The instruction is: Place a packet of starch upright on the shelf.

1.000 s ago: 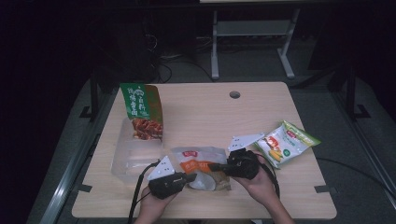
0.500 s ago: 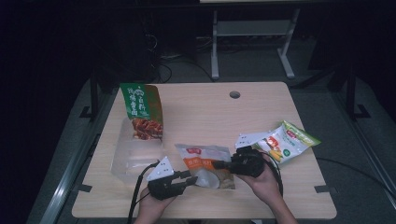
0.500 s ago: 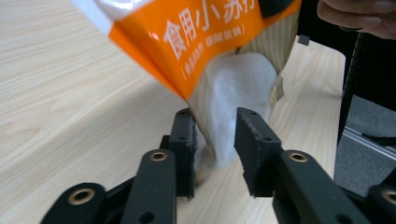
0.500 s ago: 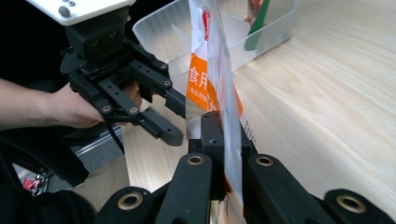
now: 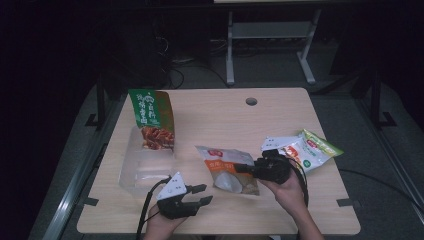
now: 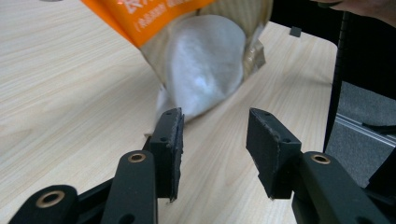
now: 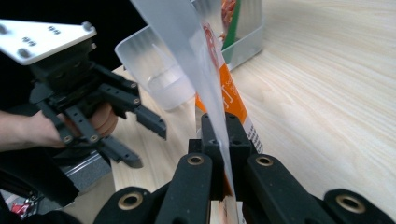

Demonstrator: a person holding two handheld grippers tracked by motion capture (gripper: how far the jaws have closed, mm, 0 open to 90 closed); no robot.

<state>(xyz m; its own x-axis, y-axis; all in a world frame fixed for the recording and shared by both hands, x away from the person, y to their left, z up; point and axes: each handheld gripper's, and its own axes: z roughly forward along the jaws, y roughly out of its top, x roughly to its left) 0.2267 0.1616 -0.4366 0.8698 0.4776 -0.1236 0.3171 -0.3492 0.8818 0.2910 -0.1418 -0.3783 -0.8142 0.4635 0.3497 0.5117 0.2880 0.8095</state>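
A white-and-orange snack bag (image 5: 223, 168) lies near the table's front edge, its right edge raised. My right gripper (image 5: 241, 168) is shut on that edge; in the right gripper view the jaws pinch the bag (image 7: 223, 100) at its thin seam (image 7: 219, 128). My left gripper (image 5: 202, 194) sits just left of the bag and is open. Its jaws have just been opening and nothing is between them (image 6: 215, 126). The bag's pale end (image 6: 205, 60) lies just beyond the left jaw tip. The left gripper (image 7: 145, 144) also appears in the right gripper view.
A clear plastic container (image 5: 131, 172) stands at the left with a green snack bag (image 5: 150, 117) upright in its far end. A green-and-white snack bag (image 5: 312, 150) lies at the right. A cable hole (image 5: 251, 101) is at the table's back. The table's front edge is close to both hands.
The left gripper's jaws have opened and let go of the bag's left end. The right gripper has drawn the bag slightly to the right.
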